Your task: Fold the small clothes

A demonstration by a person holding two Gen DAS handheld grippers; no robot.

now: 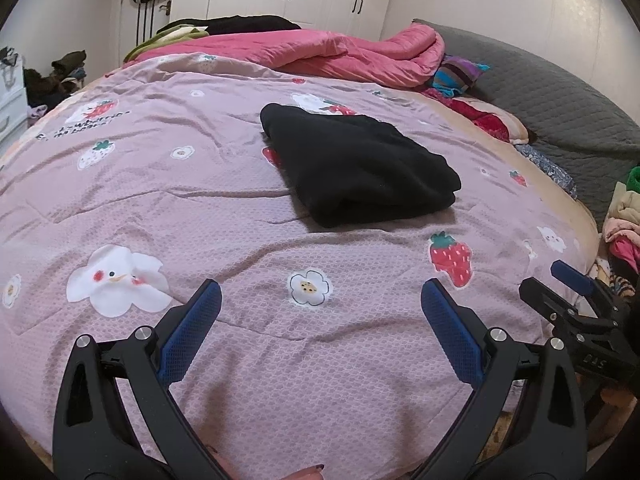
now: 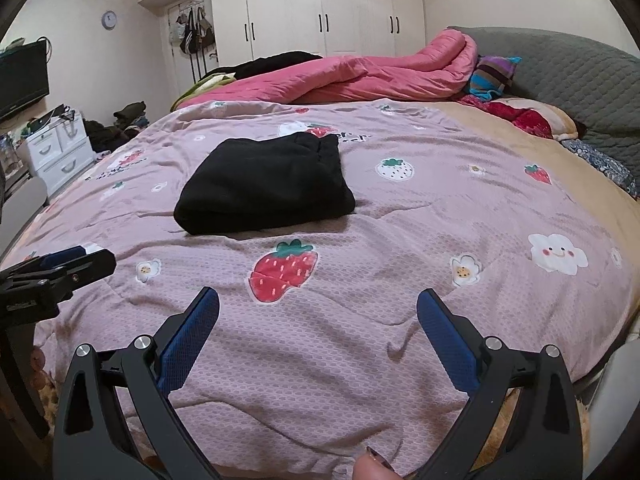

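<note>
A black garment (image 1: 356, 168) lies folded into a compact bundle on the pink strawberry-print quilt (image 1: 224, 216); it also shows in the right wrist view (image 2: 264, 186). My left gripper (image 1: 320, 300) is open and empty, held over the quilt's near edge, well short of the garment. My right gripper (image 2: 318, 308) is open and empty, also near the front edge. The right gripper shows at the right of the left wrist view (image 1: 560, 284), and the left gripper at the left of the right wrist view (image 2: 72, 260).
A rumpled pink duvet (image 1: 340, 48) and dark clothes (image 1: 240, 24) lie at the bed's far side. Pillows (image 1: 460, 72) and a grey headboard (image 1: 560, 100) are at the right. A clothes pile (image 1: 624, 216) is at far right. White drawers (image 2: 60, 152) stand left.
</note>
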